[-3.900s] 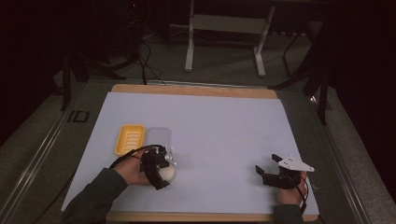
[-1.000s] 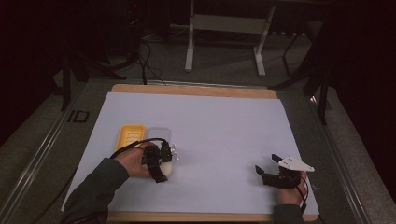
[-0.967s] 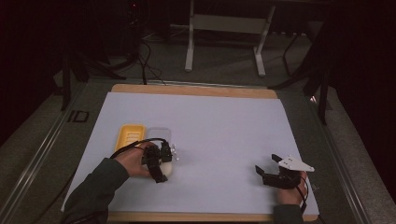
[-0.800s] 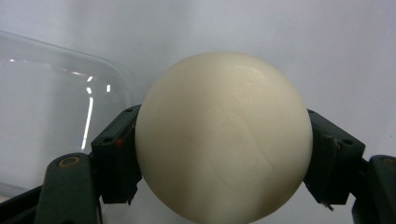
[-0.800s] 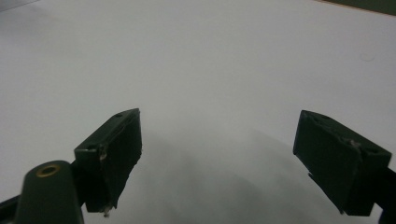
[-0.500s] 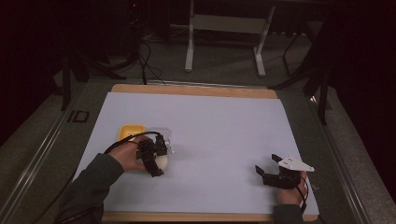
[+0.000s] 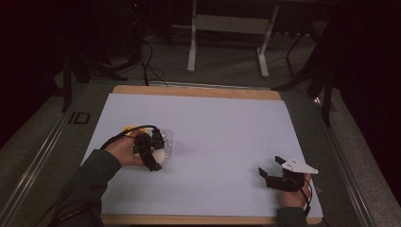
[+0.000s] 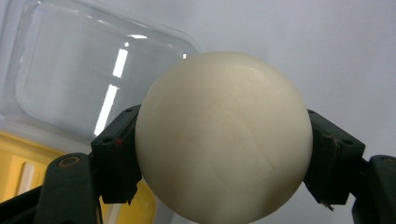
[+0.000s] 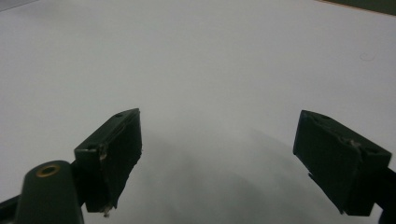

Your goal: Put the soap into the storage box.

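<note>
Table: wide white sheet on a wooden board, dark floor all round.
Left gripper: at the sheet's left side, held in a sleeved hand; jaws clamped on the egg, one pad pressed to each flank in the left gripper view.
Right gripper: near the sheet's lower right corner, well apart from the left; jaws spread wide over bare sheet, nothing between them in the right gripper view.
Clear plastic lid: lying flat just behind the egg, hinged to the yellow tray.
Yellow tray: beside the lid, partly hidden by the left hand in the high view.
Egg: cream-white, smooth, gripped between the left jaws, just in front of the lid.
</note>
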Demonstrator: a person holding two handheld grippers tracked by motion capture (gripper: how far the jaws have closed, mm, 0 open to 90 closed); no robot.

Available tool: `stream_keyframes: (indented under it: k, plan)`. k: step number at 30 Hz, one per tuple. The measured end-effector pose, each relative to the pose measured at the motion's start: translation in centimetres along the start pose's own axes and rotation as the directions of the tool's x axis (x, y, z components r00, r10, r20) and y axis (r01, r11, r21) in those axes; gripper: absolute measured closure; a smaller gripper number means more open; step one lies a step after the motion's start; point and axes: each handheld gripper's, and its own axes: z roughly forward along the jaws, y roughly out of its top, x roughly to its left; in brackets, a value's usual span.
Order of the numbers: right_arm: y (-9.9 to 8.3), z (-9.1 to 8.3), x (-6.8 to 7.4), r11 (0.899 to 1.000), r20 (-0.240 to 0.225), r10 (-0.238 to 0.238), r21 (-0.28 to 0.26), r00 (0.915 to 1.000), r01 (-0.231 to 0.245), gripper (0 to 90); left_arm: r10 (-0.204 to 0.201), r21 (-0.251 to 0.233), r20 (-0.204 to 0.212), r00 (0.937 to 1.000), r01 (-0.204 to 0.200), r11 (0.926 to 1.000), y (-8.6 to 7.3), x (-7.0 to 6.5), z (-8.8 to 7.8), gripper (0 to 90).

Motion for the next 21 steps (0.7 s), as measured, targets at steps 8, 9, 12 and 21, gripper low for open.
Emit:
stream_keyframes:
  k: [8, 9, 12, 21]
  plan:
    - [0.0, 0.0, 0.0, 1.0, 0.0, 0.0, 0.0, 1.0, 0.0, 15.3, -0.031, 0.004, 0.001, 0.9995, 0.031, 0.9995, -0.2, 1.0, -0.3, 25.1]
    - [0.0, 0.0, 0.0, 1.0, -0.001, -0.001, -0.001, 1.0, 0.001, 15.3, -0.034, 0.002, 0.001, 0.9994, 0.034, 0.9994, -0.2, 1.1, -0.4, 25.1]
    - [0.0, 0.0, 0.0, 1.0, 0.0, -0.001, -0.001, 1.0, 0.001, 15.3, -0.049, -0.006, 0.001, 0.9988, 0.049, 0.9988, -0.3, 1.4, -0.5, 25.1]
    - [0.0, 0.0, 0.0, 1.0, -0.001, -0.001, -0.001, 1.0, 0.001, 15.3, -0.087, -0.014, -0.002, 0.9962, 0.087, 0.9961, -0.7, 2.4, -1.0, 25.1]
